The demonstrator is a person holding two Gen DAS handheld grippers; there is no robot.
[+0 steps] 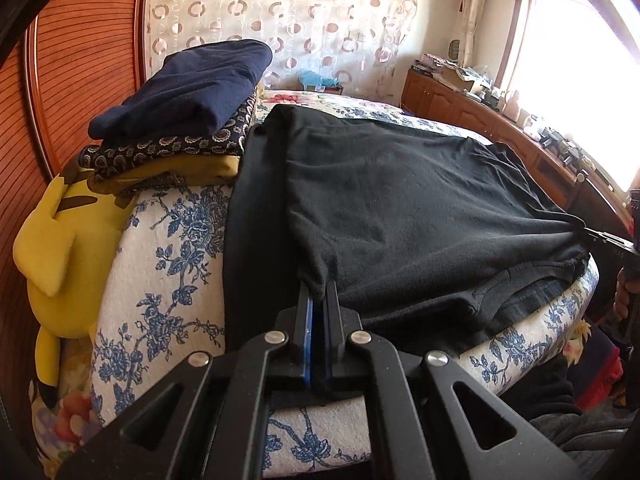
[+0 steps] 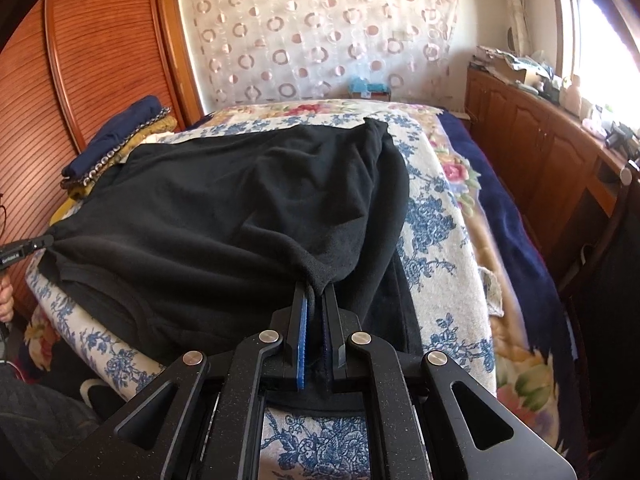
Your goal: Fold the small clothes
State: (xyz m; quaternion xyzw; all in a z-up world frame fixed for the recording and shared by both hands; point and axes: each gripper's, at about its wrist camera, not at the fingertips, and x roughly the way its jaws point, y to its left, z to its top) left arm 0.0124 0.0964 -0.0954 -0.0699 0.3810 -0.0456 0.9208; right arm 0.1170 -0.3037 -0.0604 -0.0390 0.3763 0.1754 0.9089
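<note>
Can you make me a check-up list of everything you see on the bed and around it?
Surface: bed with a blue-flowered cover.
Job's things: black garment spread on the bed, folded over itself.
Clutter: stack of folded clothes at the left; yellow plush toy beside it.
Grippers: left gripper shut on the black garment's edge; right gripper shut on the other corner.
Cables: nothing seen.
Surroundings: wooden wardrobe, circle-patterned curtain, bright window, cluttered wooden cabinet.
</note>
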